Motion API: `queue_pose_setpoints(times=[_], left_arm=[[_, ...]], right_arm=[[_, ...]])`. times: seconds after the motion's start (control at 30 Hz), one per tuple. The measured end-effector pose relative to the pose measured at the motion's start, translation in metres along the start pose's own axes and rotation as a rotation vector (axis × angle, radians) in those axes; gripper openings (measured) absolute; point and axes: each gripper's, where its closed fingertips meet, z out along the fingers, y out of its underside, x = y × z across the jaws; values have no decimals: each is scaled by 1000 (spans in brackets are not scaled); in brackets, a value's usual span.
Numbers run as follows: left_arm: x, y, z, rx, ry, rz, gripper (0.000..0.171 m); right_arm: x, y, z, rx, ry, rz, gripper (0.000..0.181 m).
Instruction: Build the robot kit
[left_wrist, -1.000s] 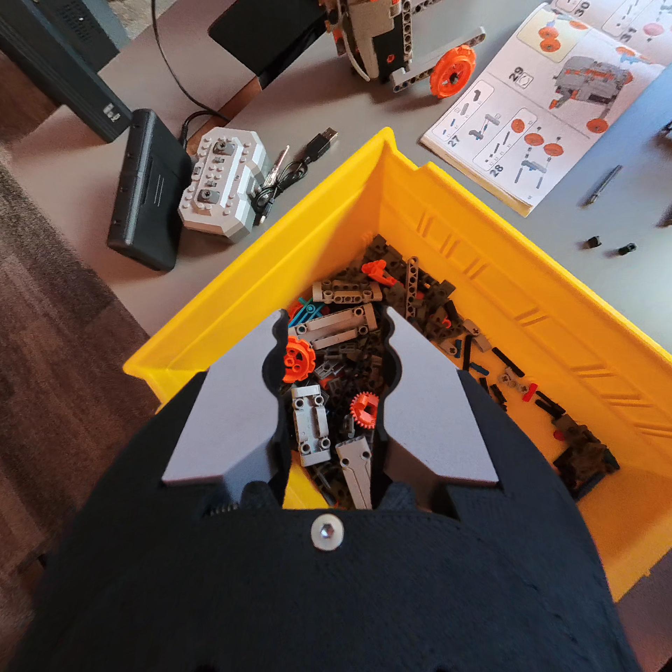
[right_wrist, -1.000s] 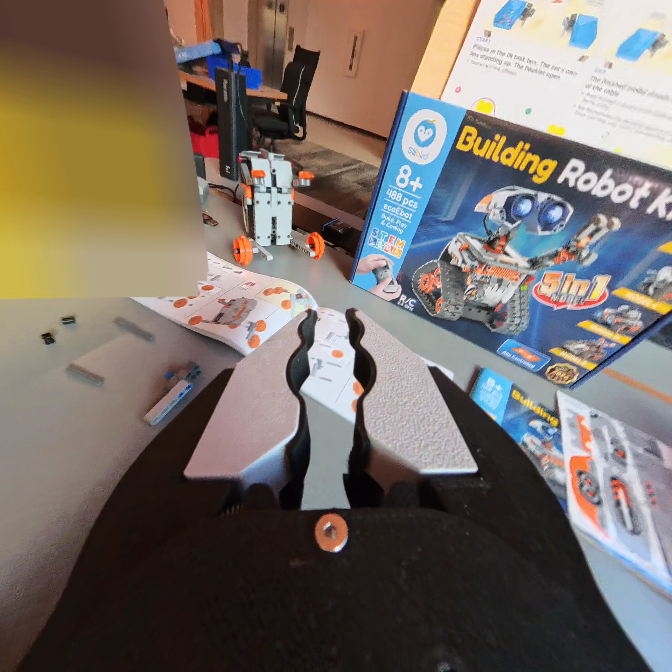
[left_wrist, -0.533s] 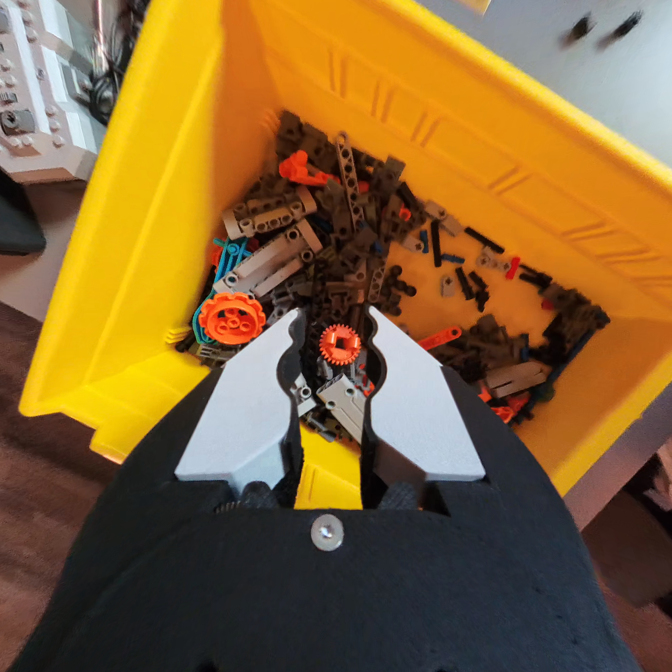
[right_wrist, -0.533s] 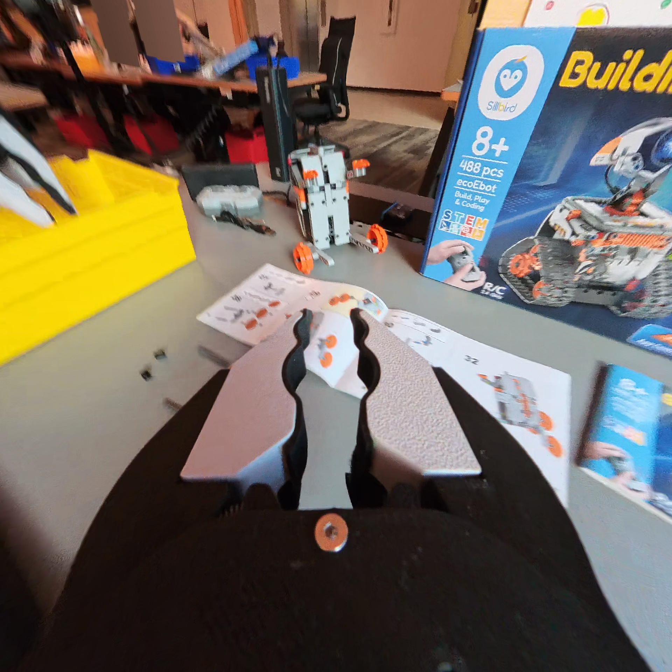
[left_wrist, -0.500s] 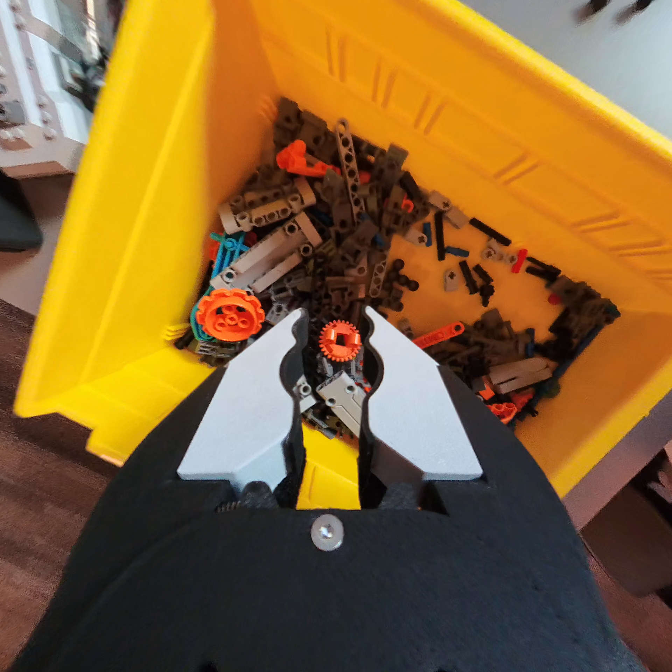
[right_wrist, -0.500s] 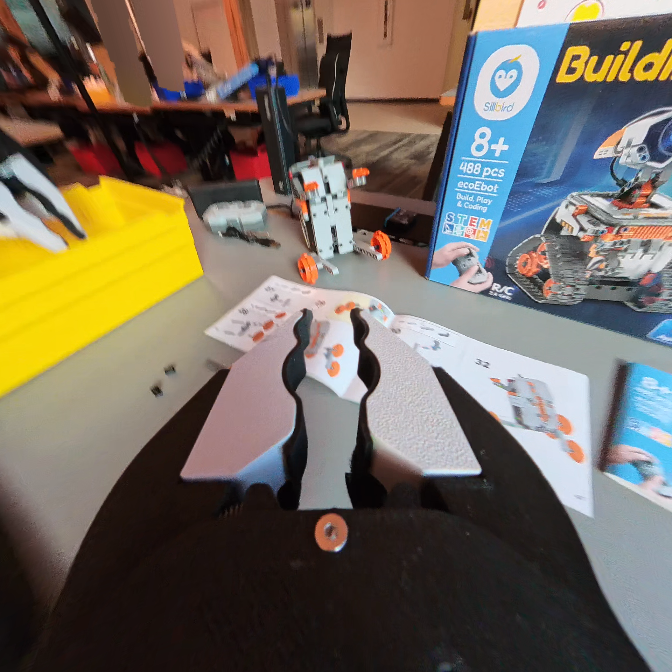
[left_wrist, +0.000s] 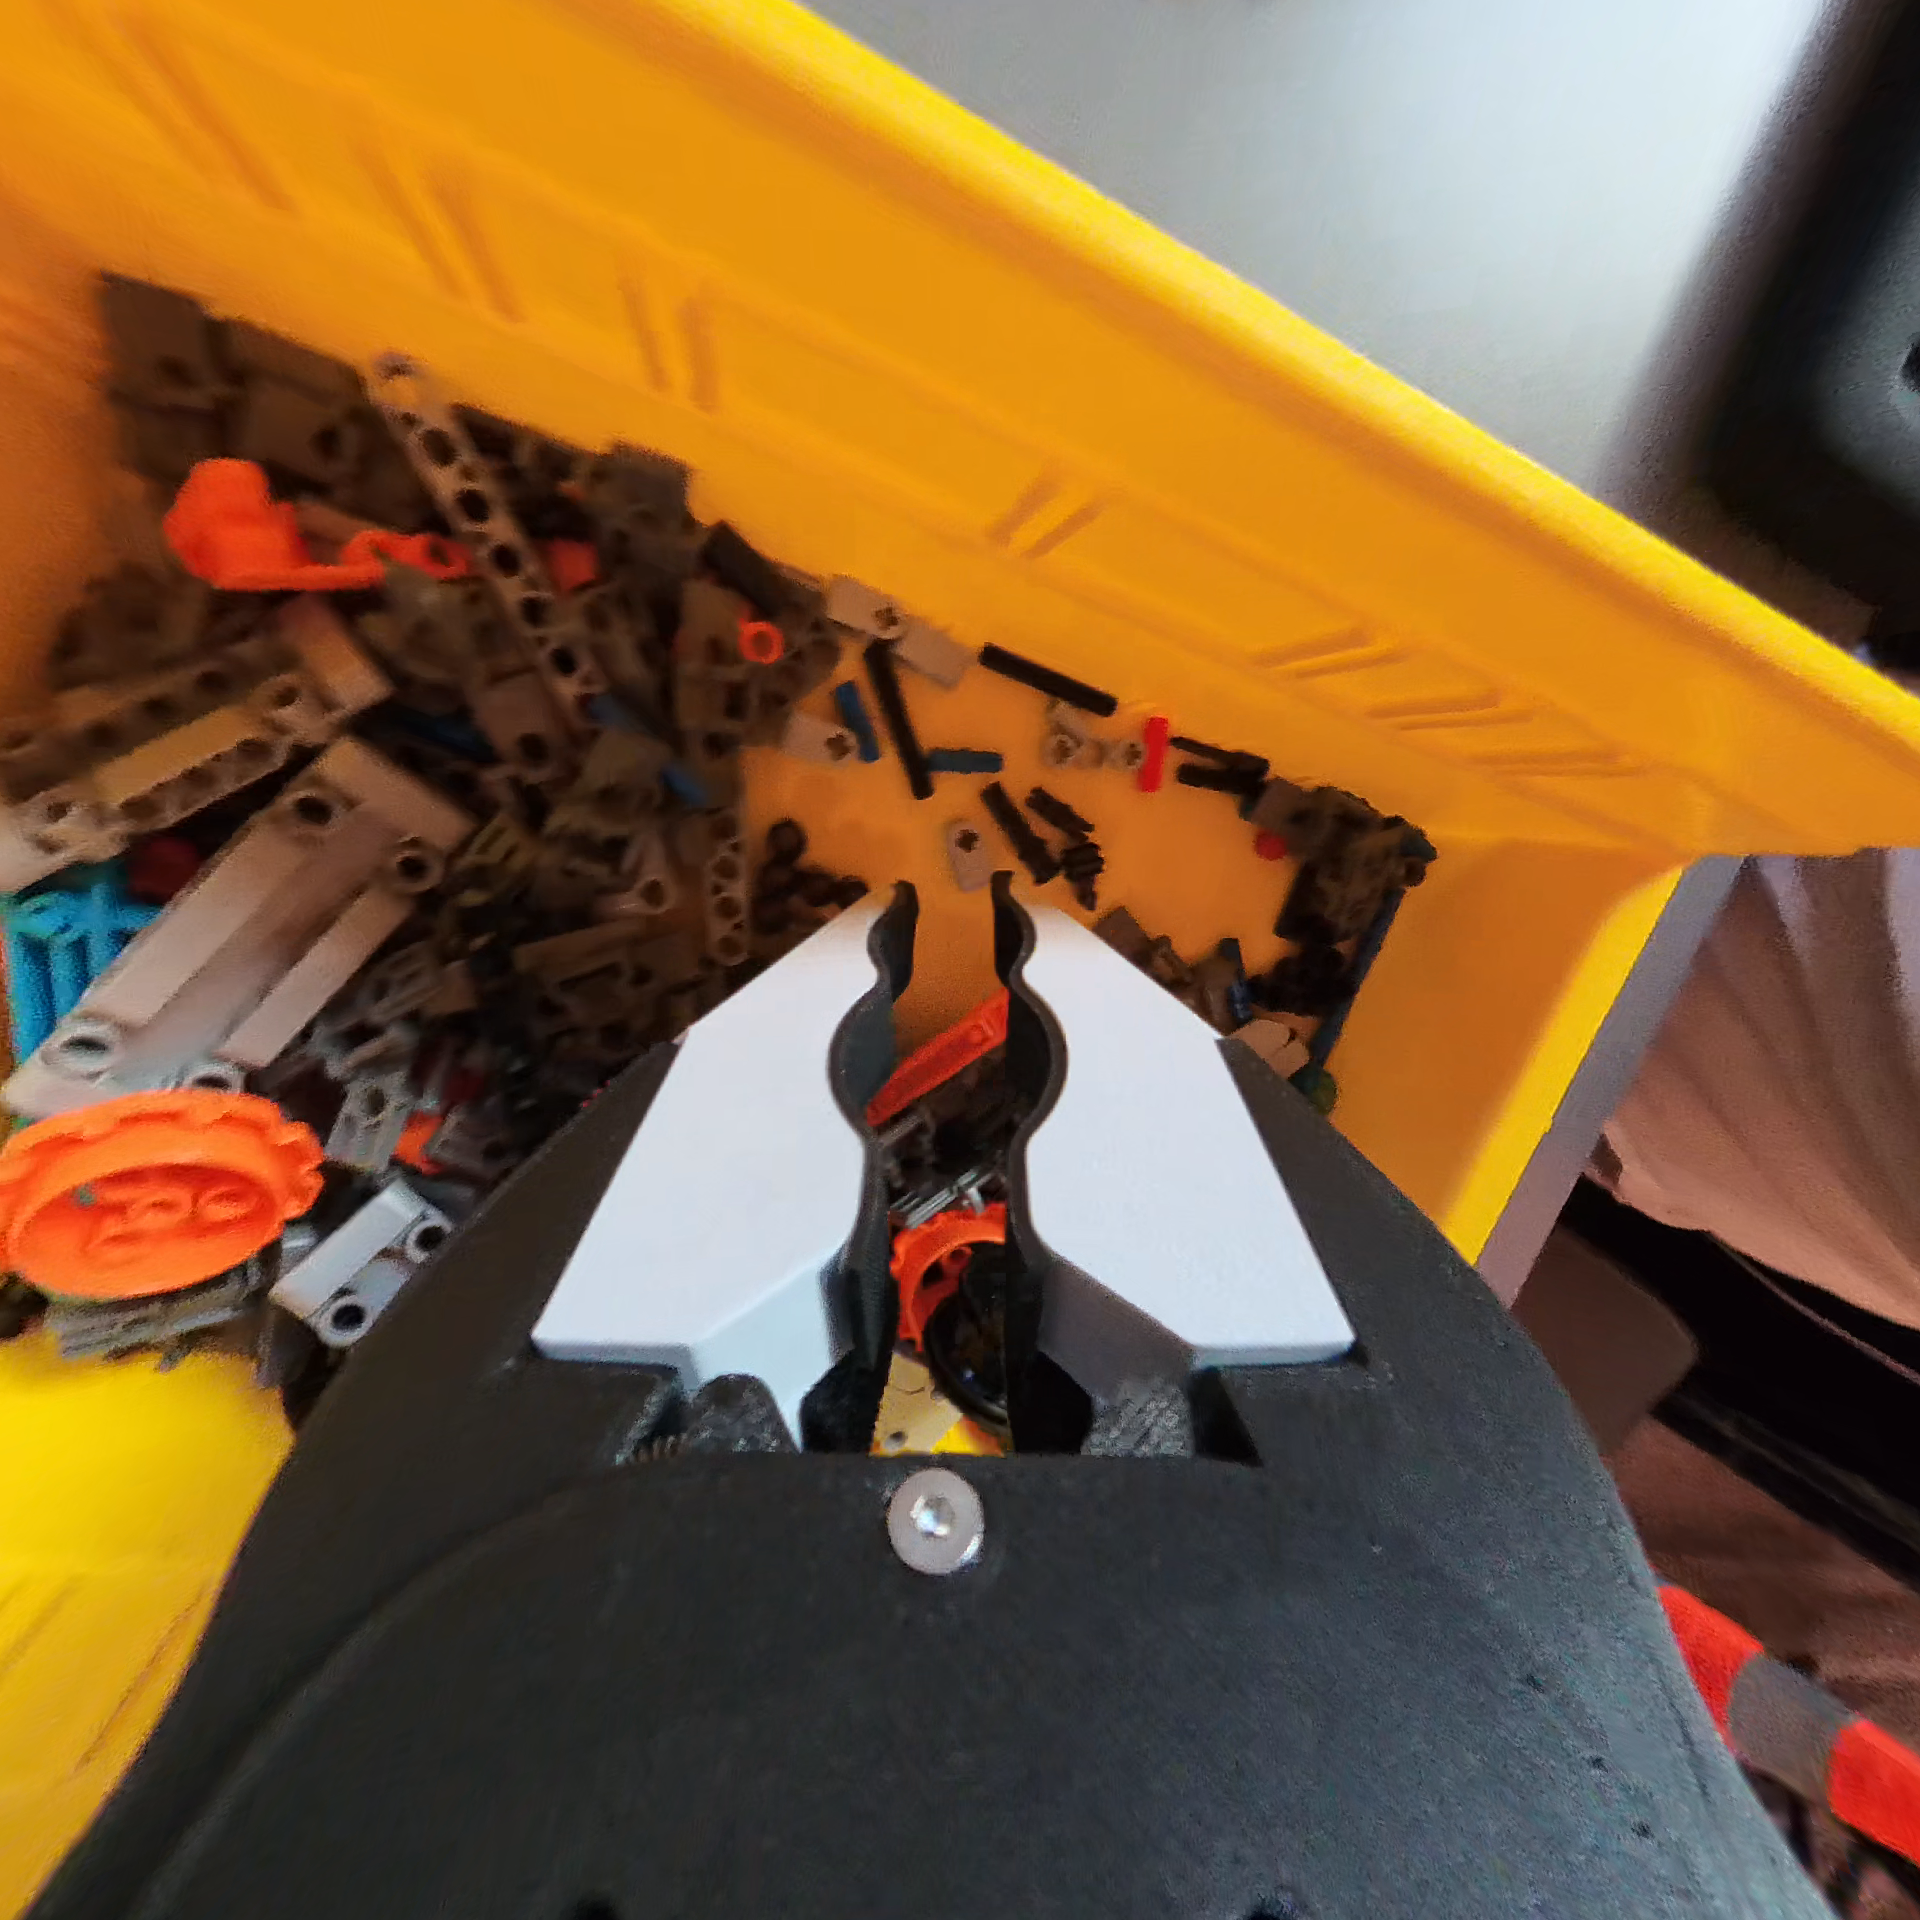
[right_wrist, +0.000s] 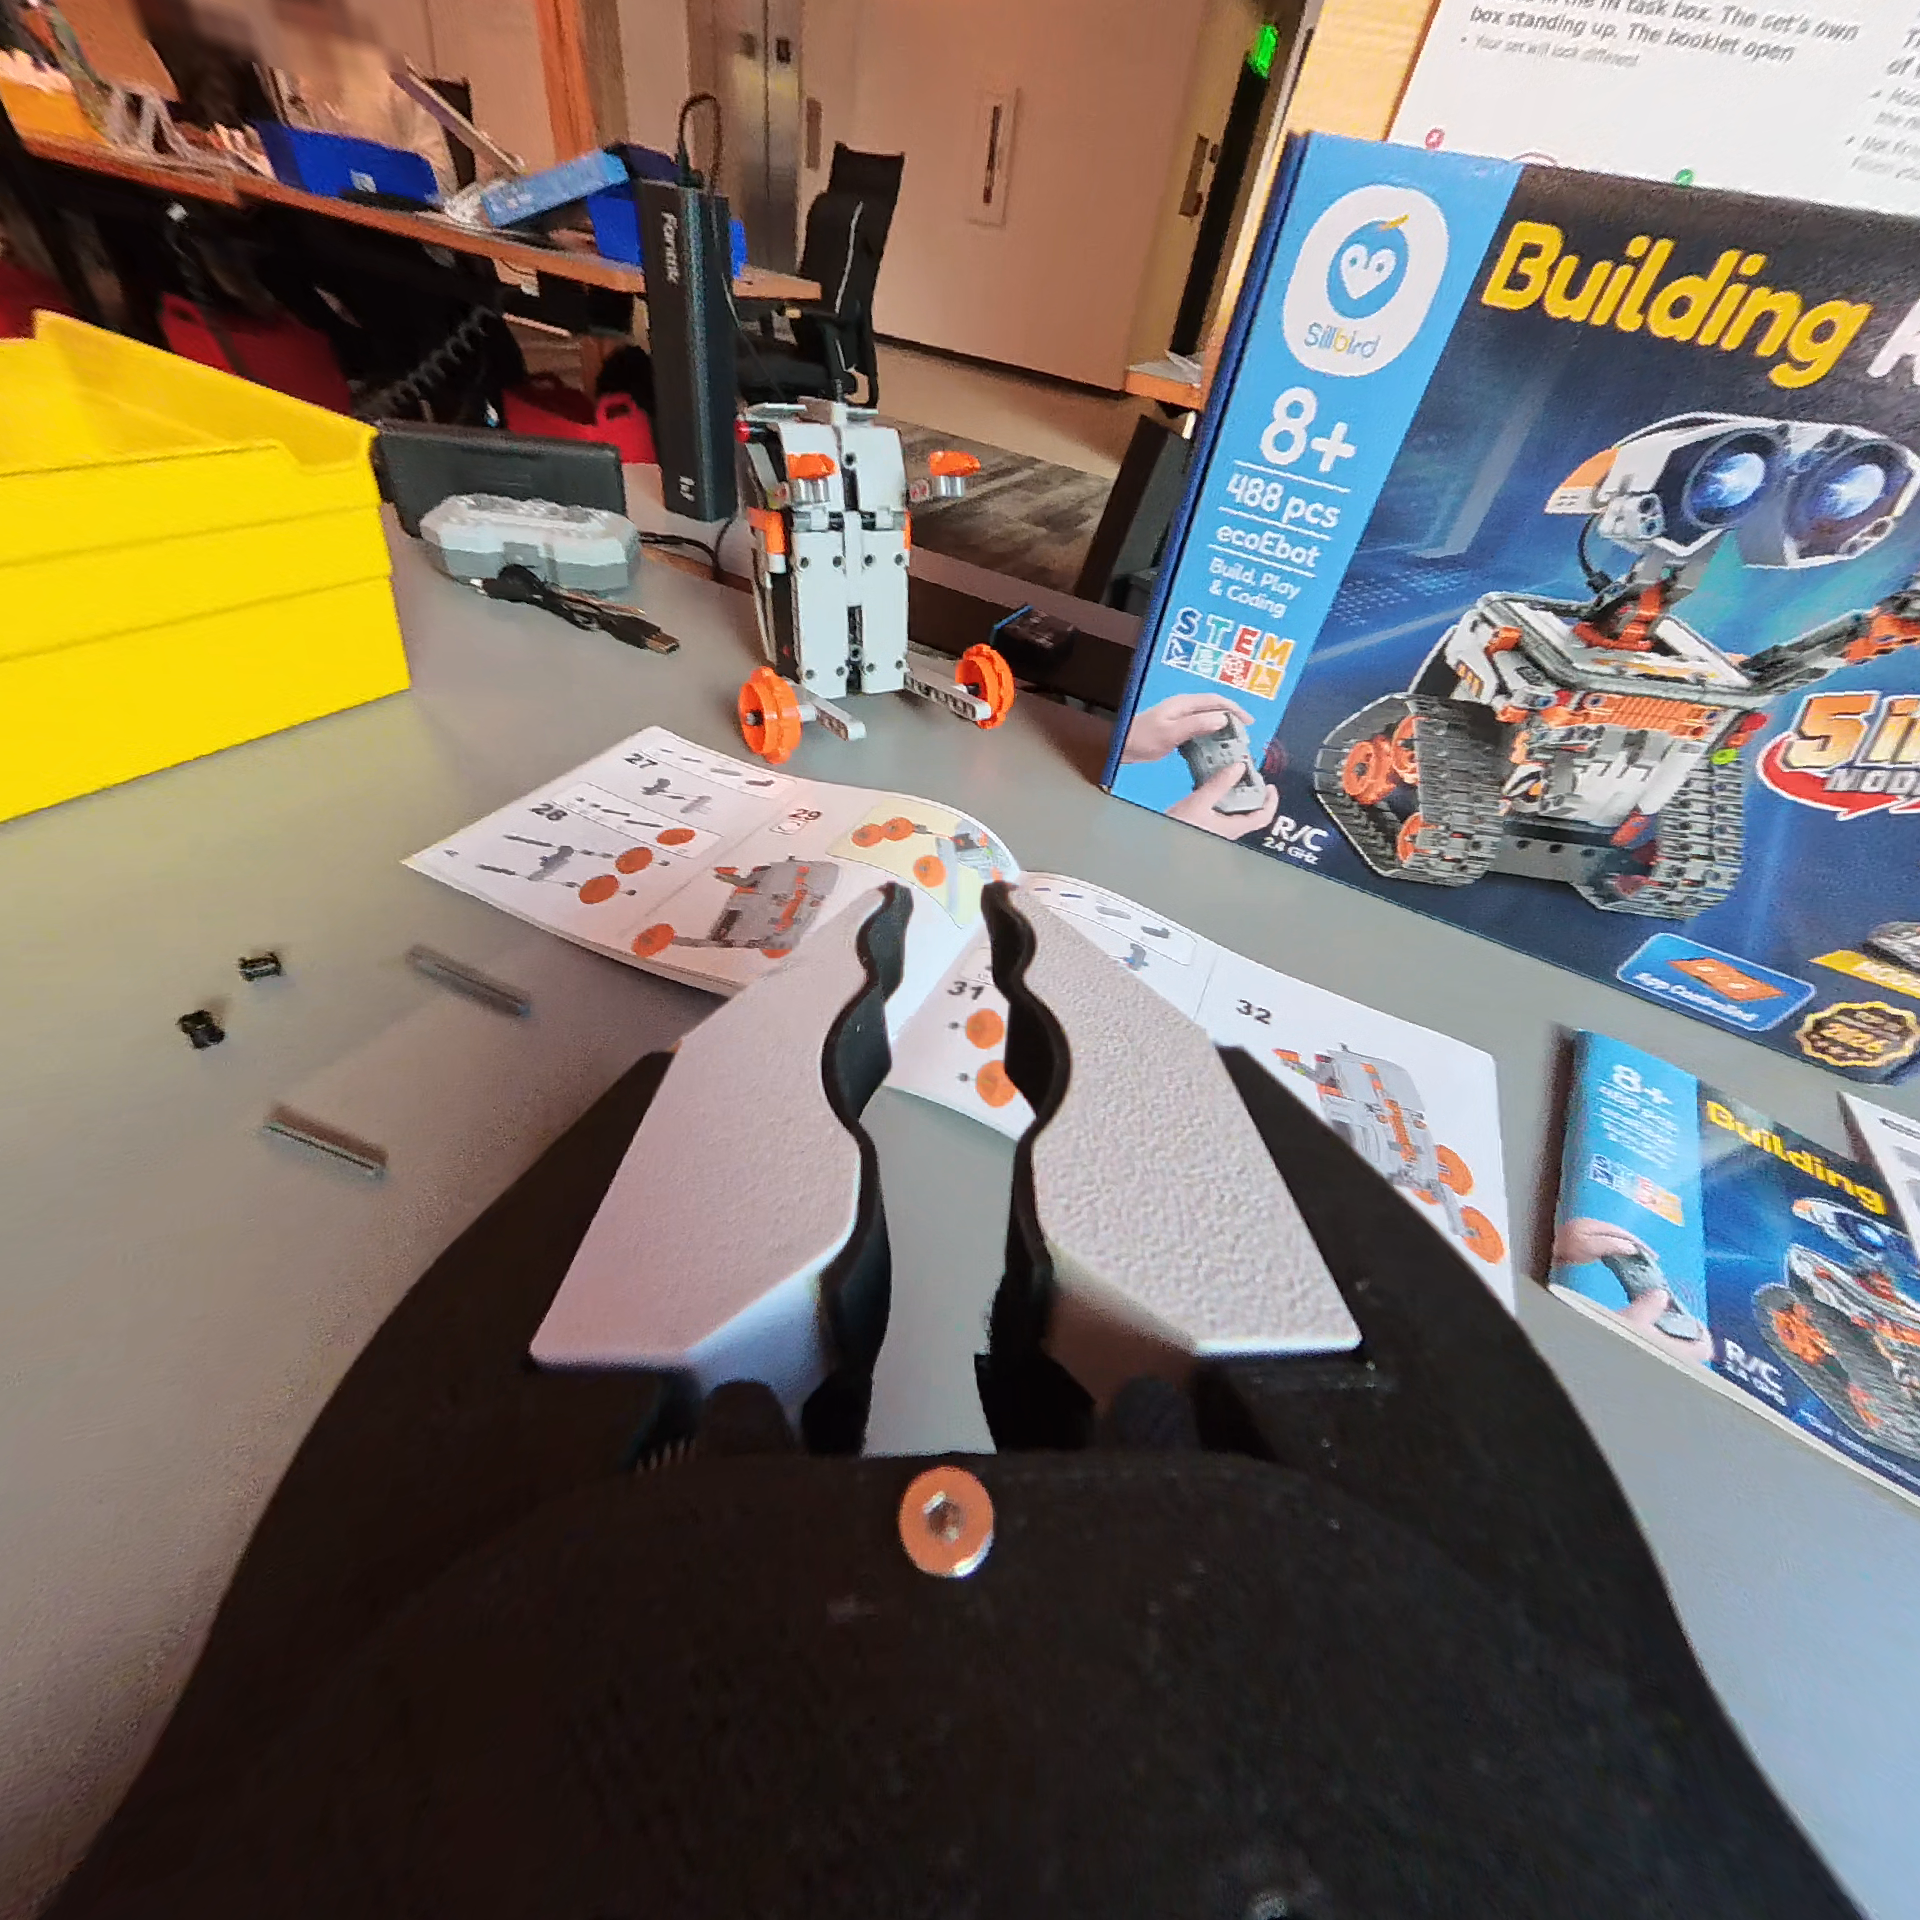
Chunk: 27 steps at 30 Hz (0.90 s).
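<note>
My left gripper is low inside a yellow bin, over loose building pieces. Its jaws stand a narrow slit apart and hold nothing that I can see. Its tips are just short of a small grey piece on the bare bin floor. An orange beam and a small orange gear show through the slit, lying below. A large orange wheel lies to the left. My right gripper hovers over the grey table, narrowly open and empty, pointing at an open instruction booklet.
In the right wrist view the yellow bin stands at the left. A half-built white robot model and a blue kit box stand behind the booklet. Grey axles and black pins lie loose; a small booklet lies right. To the small orange gear: left tips about 8 cm, right tips about 45 cm. The large orange wheel lies around 12 cm away from my left fingertips.
My left gripper has gone down into the bin and to the right, and its jaws have narrowed from wide open to a slit. The right gripper has swung a little; its jaws are unchanged.
</note>
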Motion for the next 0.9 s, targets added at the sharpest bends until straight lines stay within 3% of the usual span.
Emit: queue_pose_setpoints(times=[0.17, 0.23, 0.47, 0.7, 0.9], left_arm=[[17, 2, 10, 30, -7, 113, 12], [9, 7, 11, 23, -87, 142, 10], [-16, 9, 7, 24, -177, 13, 9], [-15, -2, -4, 112, -217, -32, 15], [-45, -18, -27, 182, -386, -111, 40]], right_arm=[[5, 5, 2, -6, -14, 67, 14], [8, 5, 1, -3, -5, 71, 13], [19, 5, -4, 18, 41, 101, 12], [28, -2, -16, 77, 119, 168, 12], [24, -19, -41, 204, 188, 238, 12]])
